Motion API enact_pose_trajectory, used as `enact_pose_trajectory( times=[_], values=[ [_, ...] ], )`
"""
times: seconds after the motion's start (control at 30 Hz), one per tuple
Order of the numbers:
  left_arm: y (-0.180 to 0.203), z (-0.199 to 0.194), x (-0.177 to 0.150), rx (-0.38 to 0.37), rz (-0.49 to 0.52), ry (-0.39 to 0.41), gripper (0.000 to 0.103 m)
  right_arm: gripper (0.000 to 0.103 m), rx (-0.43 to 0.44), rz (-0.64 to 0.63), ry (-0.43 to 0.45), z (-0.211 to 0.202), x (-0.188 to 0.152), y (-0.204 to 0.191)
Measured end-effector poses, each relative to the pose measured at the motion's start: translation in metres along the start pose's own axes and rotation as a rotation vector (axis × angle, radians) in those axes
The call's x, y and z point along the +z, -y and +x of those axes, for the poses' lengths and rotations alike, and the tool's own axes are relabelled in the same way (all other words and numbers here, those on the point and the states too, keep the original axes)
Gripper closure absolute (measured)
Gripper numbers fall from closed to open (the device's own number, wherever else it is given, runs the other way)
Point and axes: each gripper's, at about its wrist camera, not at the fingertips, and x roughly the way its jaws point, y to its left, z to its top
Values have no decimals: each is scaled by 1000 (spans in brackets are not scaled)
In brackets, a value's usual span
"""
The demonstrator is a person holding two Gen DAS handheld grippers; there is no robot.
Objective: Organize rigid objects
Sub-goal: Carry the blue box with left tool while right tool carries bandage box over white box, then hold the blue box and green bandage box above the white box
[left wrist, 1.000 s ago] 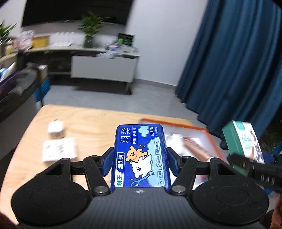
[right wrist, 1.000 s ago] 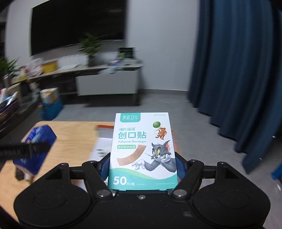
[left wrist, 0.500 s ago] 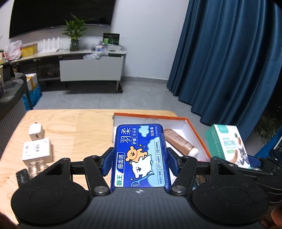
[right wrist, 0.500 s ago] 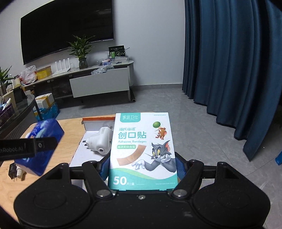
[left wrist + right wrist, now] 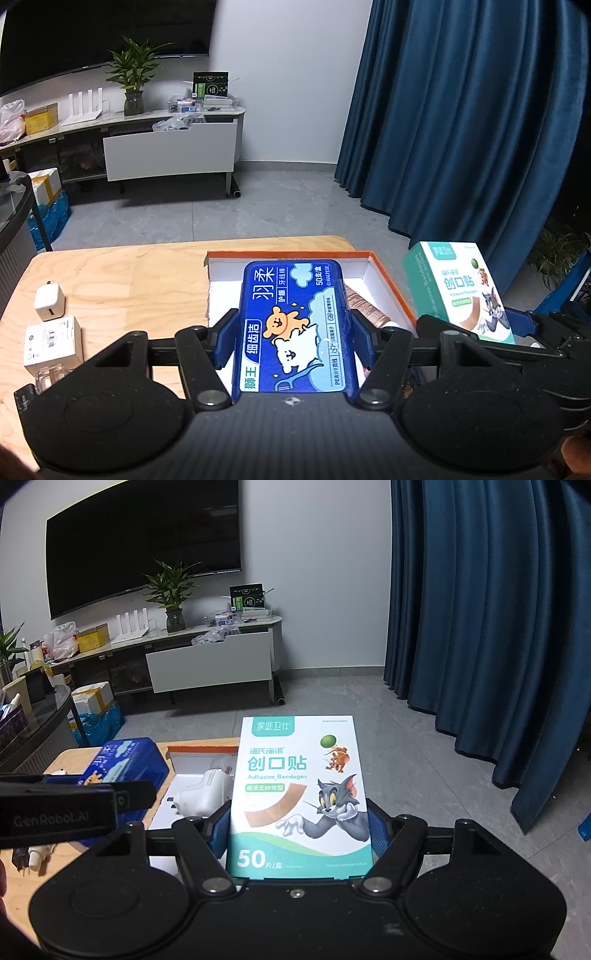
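My left gripper is shut on a blue dental floss box and holds it over the orange-rimmed open box on the wooden table. My right gripper is shut on a white and teal adhesive bandage box, held to the right of the orange-rimmed box. The bandage box also shows at the right of the left wrist view, and the floss box at the left of the right wrist view. Inside the orange box lie a brown tube and a white plug adapter.
On the table's left stand a small white cube charger, a white carton and a clear plastic piece. A dark blue curtain hangs at the right. A TV cabinet lines the far wall.
Both grippers have shifted with their boxes toward the orange-rimmed box. The floss box now hangs over its inside, and the bandage box sits closer beside it. Neither grip has altered.
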Motion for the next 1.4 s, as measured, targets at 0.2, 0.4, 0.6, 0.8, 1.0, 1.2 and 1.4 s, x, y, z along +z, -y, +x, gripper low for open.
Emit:
enact_pose_trajectory(
  times=[0.2,0.4,0.6,0.8,1.0,1.2,1.4],
  values=[
    [-1,1,1,11,-6,-9,40,19,9,-7,0,1,1,0],
    [-2,-1,2,23,-14,-8,40,19,11,-18,5,1,6,-2],
    [-3,-5,2,29,-24,-4,40,19,15,-29,13,-3,2,-1],
    [-6,-6,3,34,-34,-5,40,19,19,-42,17,-6,0,-6],
    [-11,-6,4,41,-50,-10,40,19,19,-42,15,-8,0,-7],
    [-12,-7,4,49,-60,-13,40,19,23,-44,13,-9,-1,-6],
    [-14,-6,4,48,-65,-18,40,19,24,-49,10,-7,0,-6]
  ],
)
